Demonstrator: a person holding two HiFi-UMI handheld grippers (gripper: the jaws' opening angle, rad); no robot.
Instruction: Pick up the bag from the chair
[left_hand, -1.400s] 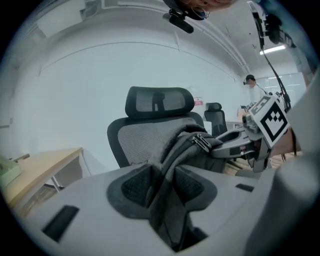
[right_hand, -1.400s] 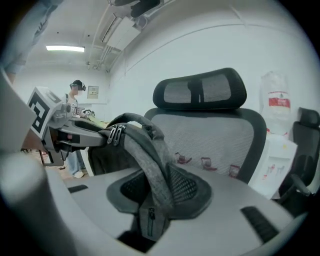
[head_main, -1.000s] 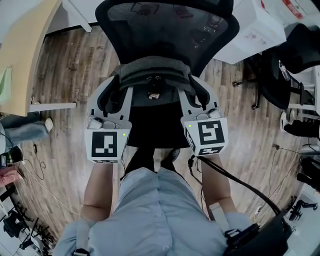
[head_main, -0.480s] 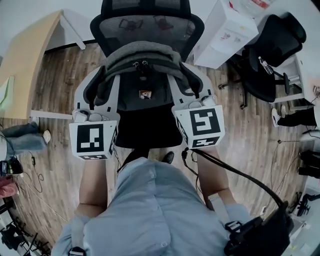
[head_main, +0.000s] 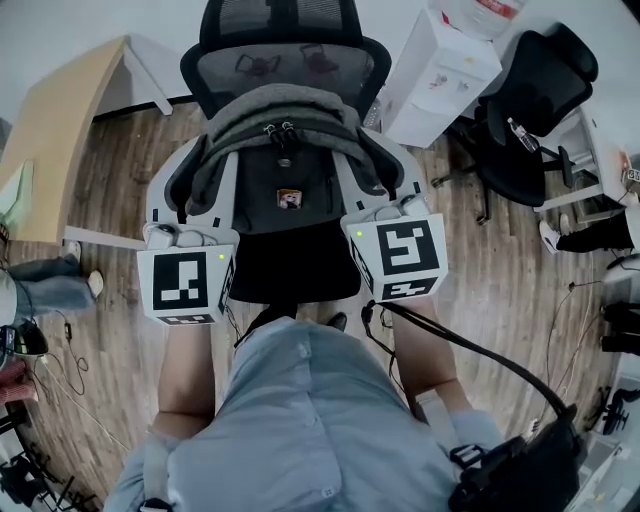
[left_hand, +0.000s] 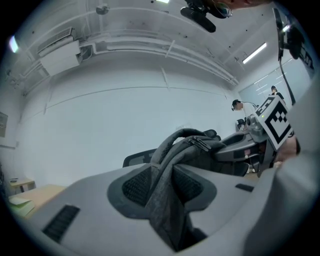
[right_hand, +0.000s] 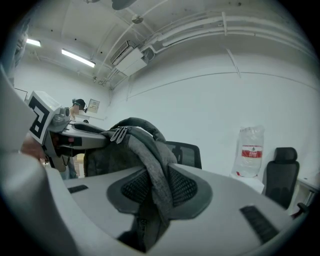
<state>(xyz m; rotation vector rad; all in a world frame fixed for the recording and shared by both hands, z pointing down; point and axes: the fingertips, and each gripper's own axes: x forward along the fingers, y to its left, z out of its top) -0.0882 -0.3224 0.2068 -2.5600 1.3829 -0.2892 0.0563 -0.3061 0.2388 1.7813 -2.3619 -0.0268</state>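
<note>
A grey bag (head_main: 285, 150) is hanging between two grippers, just in front of the chair's (head_main: 290, 45) backrest and seemingly clear of its seat. The left gripper (head_main: 200, 175) is clamping its jaws on the bag's left side, and the right gripper (head_main: 378, 170) is clamping its right side. The lift seems to be under way; the next move calls for raising both sides evenly, away from the chair.

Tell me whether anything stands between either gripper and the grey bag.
Nothing visible does. The left gripper and the right gripper are each shut on the grey fabric of the bag, with the cloth directly between the jaws.
</note>
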